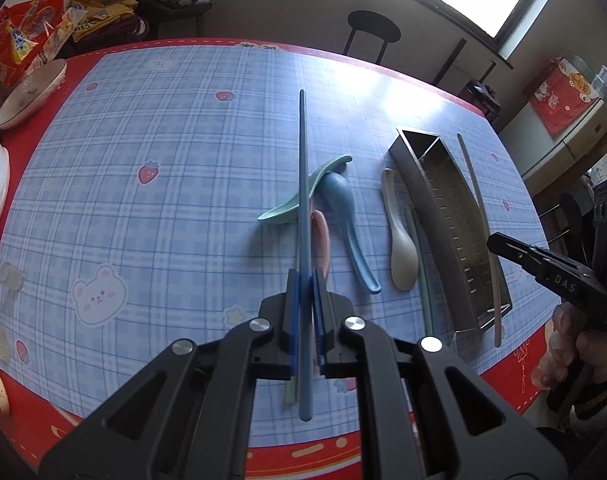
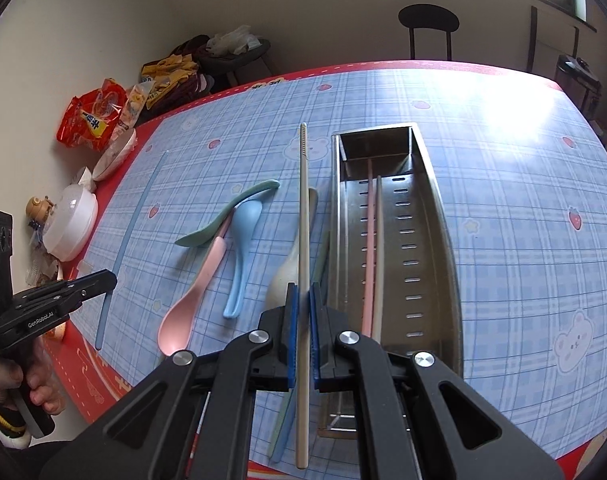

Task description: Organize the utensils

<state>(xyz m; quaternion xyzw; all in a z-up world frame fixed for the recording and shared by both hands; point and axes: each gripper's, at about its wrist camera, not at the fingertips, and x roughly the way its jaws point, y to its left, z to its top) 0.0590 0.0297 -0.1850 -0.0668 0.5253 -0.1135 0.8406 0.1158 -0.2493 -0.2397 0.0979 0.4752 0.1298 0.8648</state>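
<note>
My left gripper [image 1: 305, 280] is shut on a blue chopstick [image 1: 302, 184], held above the table; it also shows in the right wrist view [image 2: 131, 232]. My right gripper [image 2: 302, 296] is shut on a beige chopstick [image 2: 302, 208], which also shows in the left wrist view [image 1: 477, 200] above the tray. The steel utensil tray [image 2: 435, 208] lies right of it, holding a pink chopstick [image 2: 368, 248] and a beige chopstick [image 2: 378, 256]. On the table lie a green spoon [image 2: 223, 216], a pink spoon [image 2: 191, 304], a blue spoon [image 2: 241, 248] and a beige spoon [image 1: 401, 240].
A green chopstick [image 1: 421, 264] lies beside the tray's left wall. White bowls [image 2: 69, 224] and snack bags [image 2: 91, 120] stand at the table's left edge. A black stool [image 2: 429, 24] stands beyond the far edge. The table has a blue plaid cloth [image 2: 523, 184].
</note>
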